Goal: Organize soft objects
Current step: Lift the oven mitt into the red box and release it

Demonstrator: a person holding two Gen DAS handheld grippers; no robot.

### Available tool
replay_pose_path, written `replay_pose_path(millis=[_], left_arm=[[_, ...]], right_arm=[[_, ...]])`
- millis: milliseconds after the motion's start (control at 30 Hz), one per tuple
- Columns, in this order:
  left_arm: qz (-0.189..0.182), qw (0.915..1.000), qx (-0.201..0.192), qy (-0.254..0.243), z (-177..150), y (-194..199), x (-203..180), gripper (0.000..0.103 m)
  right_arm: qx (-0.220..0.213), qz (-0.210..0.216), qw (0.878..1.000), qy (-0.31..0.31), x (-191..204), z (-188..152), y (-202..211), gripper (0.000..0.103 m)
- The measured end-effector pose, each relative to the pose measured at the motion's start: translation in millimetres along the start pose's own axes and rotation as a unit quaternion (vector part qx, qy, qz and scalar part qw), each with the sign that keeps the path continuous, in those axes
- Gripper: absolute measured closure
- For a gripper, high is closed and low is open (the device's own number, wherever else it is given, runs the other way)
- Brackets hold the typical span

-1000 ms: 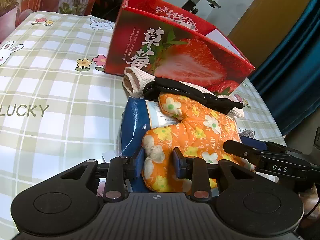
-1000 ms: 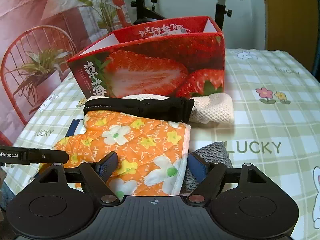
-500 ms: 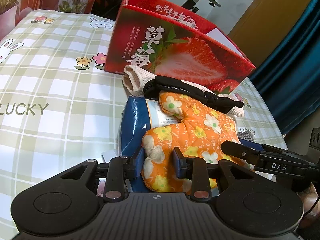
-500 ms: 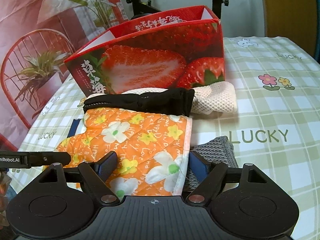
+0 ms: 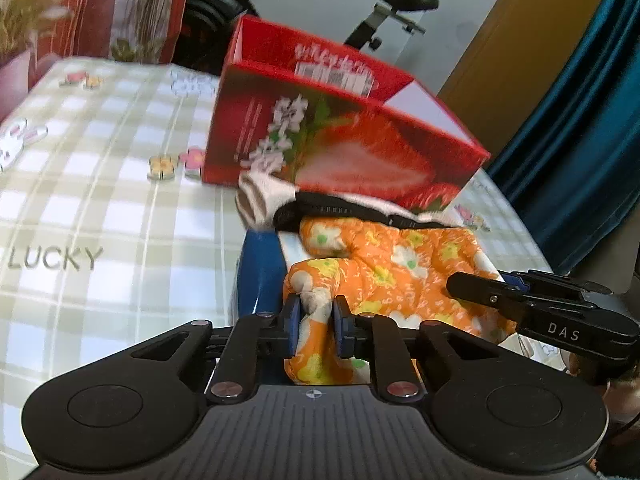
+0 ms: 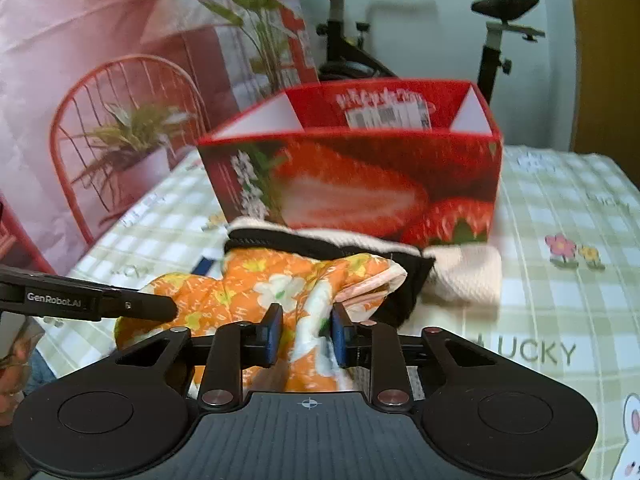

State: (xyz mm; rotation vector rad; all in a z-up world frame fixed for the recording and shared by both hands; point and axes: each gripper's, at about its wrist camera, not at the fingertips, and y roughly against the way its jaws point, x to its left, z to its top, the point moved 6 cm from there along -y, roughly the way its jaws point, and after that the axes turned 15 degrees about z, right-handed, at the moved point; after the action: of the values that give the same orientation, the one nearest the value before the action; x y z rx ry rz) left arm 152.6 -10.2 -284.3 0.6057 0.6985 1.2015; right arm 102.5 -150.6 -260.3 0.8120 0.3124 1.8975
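An orange flowered oven mitt is held between both grippers, lifted off the pile. My left gripper is shut on the mitt's thumb end. My right gripper is shut on its cuff end. Behind it lie a black glove and a cream knit cloth. An open red strawberry box stands just beyond them.
A blue packet lies under the mitt. The checked tablecloth spreads to the left and right. An exercise bike and a red chair stand past the table's far edge.
Both grippers have closed on the orange mitt and raised it; its cuff now bunches up. Both views have risen and show more of the box's inside.
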Motion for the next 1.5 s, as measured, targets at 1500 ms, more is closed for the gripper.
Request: replay_pose_path(millis=[1500], left_arm=[[0.013, 0.9863, -0.162, -0.029, 203.6, -10.4, -23.9, 0.087]], right_arm=[[-0.058, 0.007, 0.991, 0.120, -55.3, 219.2, -26.0, 0.092]])
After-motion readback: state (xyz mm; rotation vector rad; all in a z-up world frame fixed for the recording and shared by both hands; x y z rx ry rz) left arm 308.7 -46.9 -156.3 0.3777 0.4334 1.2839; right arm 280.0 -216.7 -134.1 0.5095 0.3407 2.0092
